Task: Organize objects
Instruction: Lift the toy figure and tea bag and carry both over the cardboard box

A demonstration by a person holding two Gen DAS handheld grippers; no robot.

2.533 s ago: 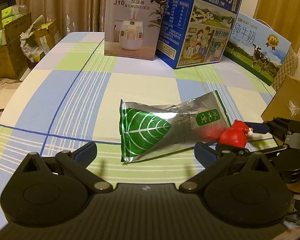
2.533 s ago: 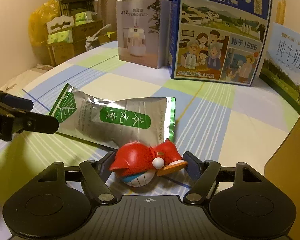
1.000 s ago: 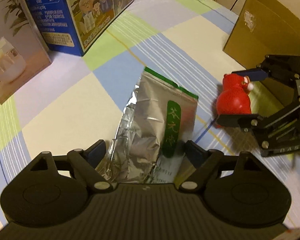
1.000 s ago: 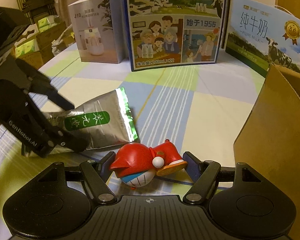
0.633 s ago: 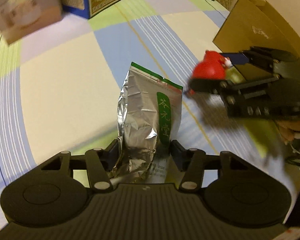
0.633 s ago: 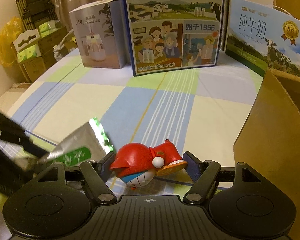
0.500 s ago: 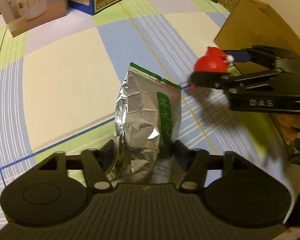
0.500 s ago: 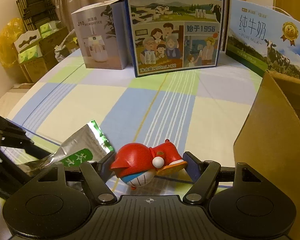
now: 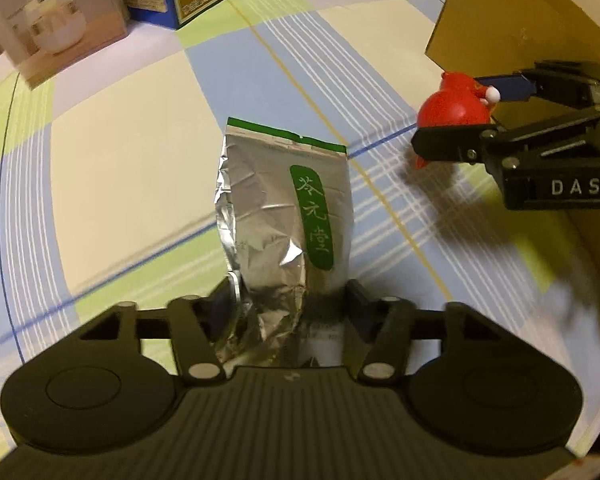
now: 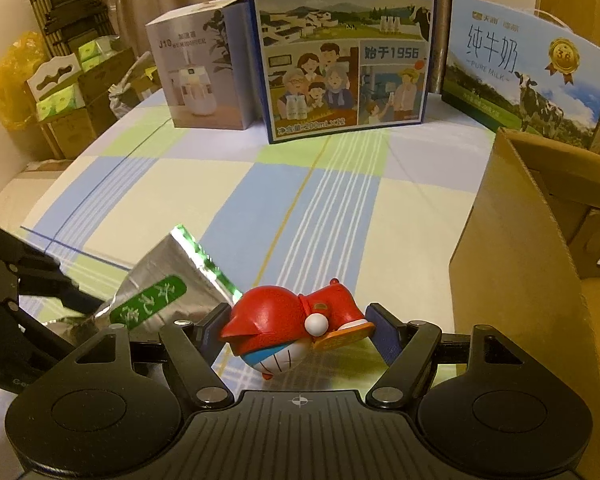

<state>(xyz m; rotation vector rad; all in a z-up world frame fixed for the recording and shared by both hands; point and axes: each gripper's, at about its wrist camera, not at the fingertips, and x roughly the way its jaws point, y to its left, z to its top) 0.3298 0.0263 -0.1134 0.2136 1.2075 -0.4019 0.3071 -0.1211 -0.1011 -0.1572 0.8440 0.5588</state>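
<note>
cardboard box (image 10: 532, 248) standing open at far right, nearer the right gripper (image 10: 296, 330), which is pinching the red toy (image 10: 288, 320) just beside its wall. left gripper (image 9: 288, 300) is pinching the foil tea pouch (image 9: 284, 208), long axis pointing forward, above the checked surface (image 9: 120, 152).

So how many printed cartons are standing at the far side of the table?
3: a grey humidifier box on the left, a tall blue milk carton in the middle, a light-blue milk carton on the right.
</note>
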